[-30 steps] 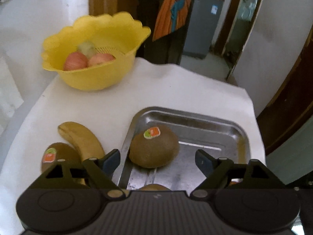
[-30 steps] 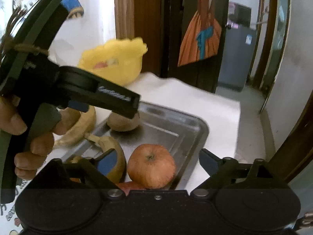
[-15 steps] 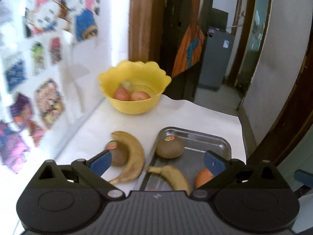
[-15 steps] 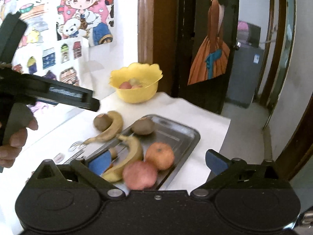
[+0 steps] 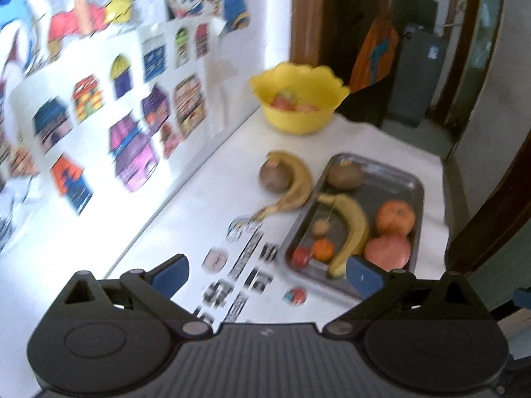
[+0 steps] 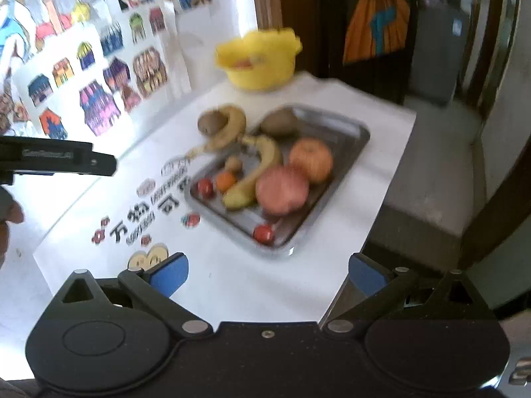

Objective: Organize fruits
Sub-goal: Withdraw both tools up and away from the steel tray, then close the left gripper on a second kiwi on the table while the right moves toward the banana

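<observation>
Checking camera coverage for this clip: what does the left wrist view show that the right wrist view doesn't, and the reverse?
Only the left wrist view: the left gripper seen from behind, jaws wide and empty.

Only the right wrist view: a small red fruit at the tray's near edge, the right gripper with empty open jaws, and the left gripper from the side.

Both: the metal tray with banana, kiwi and round fruits, a second banana and kiwi on the table, and the yellow bowl.

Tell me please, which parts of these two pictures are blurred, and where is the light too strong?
Left wrist view: the wall drawings smear with motion blur, the wall beside them is washed out white, and the metal tray is fairly clear. Right wrist view: the yellow bowl and the tray's fruit are smeared. Both views bend straight lines, fisheye style.
</observation>
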`<state>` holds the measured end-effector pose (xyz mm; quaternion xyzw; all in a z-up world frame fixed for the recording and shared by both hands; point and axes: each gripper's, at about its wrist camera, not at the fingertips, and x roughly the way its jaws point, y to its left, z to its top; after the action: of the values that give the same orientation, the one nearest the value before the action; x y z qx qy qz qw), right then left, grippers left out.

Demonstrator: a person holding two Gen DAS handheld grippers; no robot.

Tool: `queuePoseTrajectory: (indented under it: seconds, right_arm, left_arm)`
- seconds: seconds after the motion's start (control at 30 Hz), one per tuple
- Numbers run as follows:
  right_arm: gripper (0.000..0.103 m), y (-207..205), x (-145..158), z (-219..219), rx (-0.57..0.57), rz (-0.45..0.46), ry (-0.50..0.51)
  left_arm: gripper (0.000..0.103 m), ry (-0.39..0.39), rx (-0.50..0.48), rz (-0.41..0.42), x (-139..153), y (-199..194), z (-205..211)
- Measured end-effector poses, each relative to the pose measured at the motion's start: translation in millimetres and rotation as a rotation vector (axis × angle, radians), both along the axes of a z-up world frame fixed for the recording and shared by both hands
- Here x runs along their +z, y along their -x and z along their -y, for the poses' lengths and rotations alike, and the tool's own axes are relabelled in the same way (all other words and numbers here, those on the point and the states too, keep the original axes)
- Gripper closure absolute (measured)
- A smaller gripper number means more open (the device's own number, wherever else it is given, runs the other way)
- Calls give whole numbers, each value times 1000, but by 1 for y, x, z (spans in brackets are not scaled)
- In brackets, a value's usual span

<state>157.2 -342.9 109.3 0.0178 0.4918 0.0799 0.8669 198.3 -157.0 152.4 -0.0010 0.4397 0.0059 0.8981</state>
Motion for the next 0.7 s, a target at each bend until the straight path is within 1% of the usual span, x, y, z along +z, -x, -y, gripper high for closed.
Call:
queuePoseTrajectory:
  seconds: [0.13, 0.27, 0.43, 0.57, 0.7]
  right_arm:
    - [1, -2, -10, -6, -14, -79, -29]
    - [1, -1, -15, -12, -17, -111, -43]
    - [1, -9, -19, -19, -61, -115, -52]
    - [1, -24, -23, -24, -127, -116, -63]
    - [1, -40, -31, -34, -218, -66, -68]
  left_arm:
    - [1, -38, 32, -49, -6, 11, -6]
    - [1, -64, 52, -90, -8, 15, -14]
    - [1, -110, 47, -122, -10, 10, -22]
    - [1, -131, 15, -137, -16, -4, -28]
    - [1, -138, -34, -154, -27, -27, -35]
